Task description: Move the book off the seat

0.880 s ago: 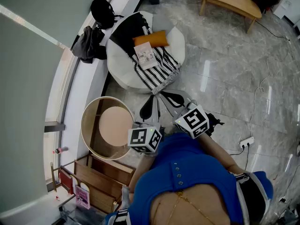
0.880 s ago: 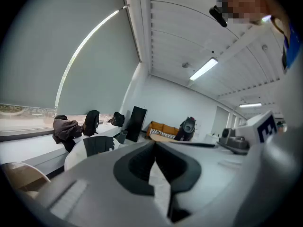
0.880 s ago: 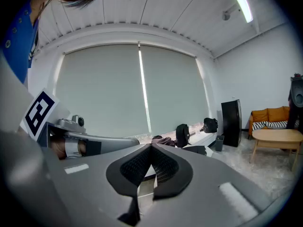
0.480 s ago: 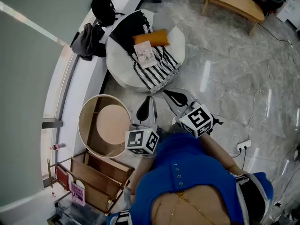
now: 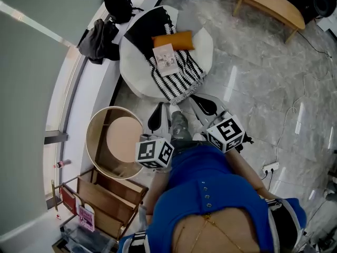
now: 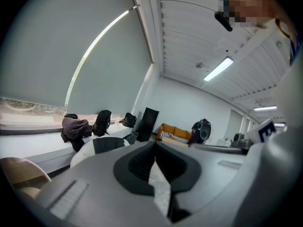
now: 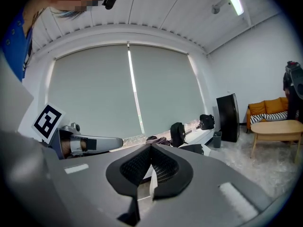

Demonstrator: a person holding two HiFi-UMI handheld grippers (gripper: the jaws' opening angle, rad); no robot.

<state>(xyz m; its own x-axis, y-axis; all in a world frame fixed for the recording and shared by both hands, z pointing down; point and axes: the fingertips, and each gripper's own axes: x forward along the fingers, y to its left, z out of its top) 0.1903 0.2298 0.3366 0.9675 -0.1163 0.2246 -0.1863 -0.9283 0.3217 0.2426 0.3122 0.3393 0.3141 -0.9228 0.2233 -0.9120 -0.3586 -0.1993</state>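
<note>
White seat on the marble floor — striped throw, orange cushion and book on it.

Head view: camera above person, faces steeply down onto grey marble floor; left gripper and right gripper close beneath lens, round white cushioned seat farther off, upper frame.
Left gripper view: camera low behind own jaws, faces roughly level toward long white window sill; jaws fill lower frame.
Right gripper view: same mounting, faces pale grey roller blinds; left gripper shows at left.
Shared: black backpack on sill in all three views; light wooden bench in head and right gripper views.
</note>
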